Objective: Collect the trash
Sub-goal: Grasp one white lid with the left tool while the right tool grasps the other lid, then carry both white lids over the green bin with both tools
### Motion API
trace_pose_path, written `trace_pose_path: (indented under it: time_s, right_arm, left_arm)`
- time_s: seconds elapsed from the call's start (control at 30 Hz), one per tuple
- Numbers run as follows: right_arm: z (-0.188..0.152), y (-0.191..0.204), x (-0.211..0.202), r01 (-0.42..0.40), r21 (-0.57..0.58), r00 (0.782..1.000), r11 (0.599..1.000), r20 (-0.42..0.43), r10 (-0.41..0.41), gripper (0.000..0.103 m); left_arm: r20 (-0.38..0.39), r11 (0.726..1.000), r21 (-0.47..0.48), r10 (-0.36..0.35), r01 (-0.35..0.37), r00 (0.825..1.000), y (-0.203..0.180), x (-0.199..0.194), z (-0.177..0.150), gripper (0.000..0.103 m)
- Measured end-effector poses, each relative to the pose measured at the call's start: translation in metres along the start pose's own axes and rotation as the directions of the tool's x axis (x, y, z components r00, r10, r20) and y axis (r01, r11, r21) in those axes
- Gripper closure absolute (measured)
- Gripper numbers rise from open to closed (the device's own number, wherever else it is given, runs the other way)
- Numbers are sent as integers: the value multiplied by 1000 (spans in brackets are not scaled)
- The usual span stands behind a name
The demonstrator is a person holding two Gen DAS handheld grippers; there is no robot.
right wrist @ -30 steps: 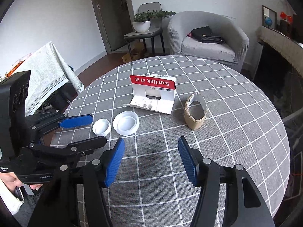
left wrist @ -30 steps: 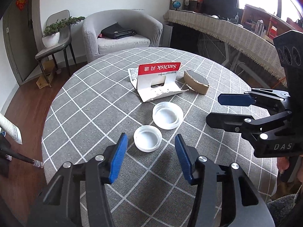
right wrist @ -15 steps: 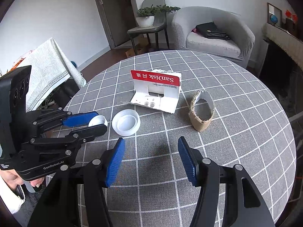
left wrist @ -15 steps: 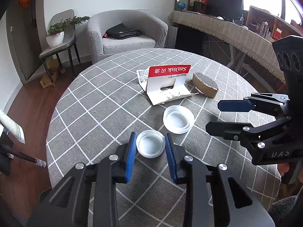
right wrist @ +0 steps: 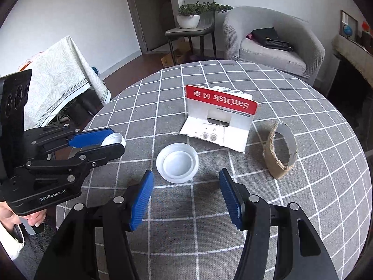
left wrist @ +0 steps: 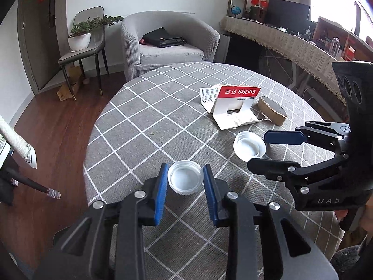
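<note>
Near the worktop's left edge, our left claw is clamped on the small white cap, pads pressing its rim on both sides. Thin, slick plastic may squirt out as we lift, and from there it would roll off onto the floor. Our right claw stands apart, empty, just short of the wider white lid toward the middle. Closing too early could nudge that lid against the red-and-white card pack; the torn cardboard ring waits beyond.
</note>
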State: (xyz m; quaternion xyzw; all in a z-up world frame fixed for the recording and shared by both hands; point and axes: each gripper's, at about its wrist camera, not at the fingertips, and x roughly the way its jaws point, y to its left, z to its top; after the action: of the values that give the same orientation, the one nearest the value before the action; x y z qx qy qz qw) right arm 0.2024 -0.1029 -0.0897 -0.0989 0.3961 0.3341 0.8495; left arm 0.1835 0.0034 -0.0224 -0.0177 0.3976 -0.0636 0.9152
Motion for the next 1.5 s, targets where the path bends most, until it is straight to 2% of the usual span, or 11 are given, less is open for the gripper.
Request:
trace_pose_path:
  time_s: [0.13,0.2,0.3,0.57,0.87,1.17,1.5]
  right_arm:
    - [6,7,5,20,-19,1000,1000,-5,-20,45]
    - [9,11,7,46,-41,999,998,-7,-47,56]
    - [10,17,9,63,-68,998,996,-8,-64,63]
    - [8,25,3,67,-49,998,997,-1,-67,63]
    - [9,67,-3,17,-44,999,999,35,-16,63]
    - [7,121,2,-46,-50,997,998,66,49,63]
    - [7,175,17,-110,-80,991,991,62,115,63]
  left_arm:
    - [2,1000,-9,1,-1,1000,9,-4,-1,70]
    - [7,1000,-11,-3,3,1000,12,-8,-2,70]
    - [8,1000,-17,-11,11,1000,14,-10,-5,70]
    - [15,1000,-14,-14,14,1000,21,-25,-14,70]
    - [33,999,-30,16,-15,999,49,-62,-34,70]
    - [24,996,-64,61,-59,998,96,-95,-67,70]
    - [-40,988,-109,106,-109,994,146,-99,-108,70]
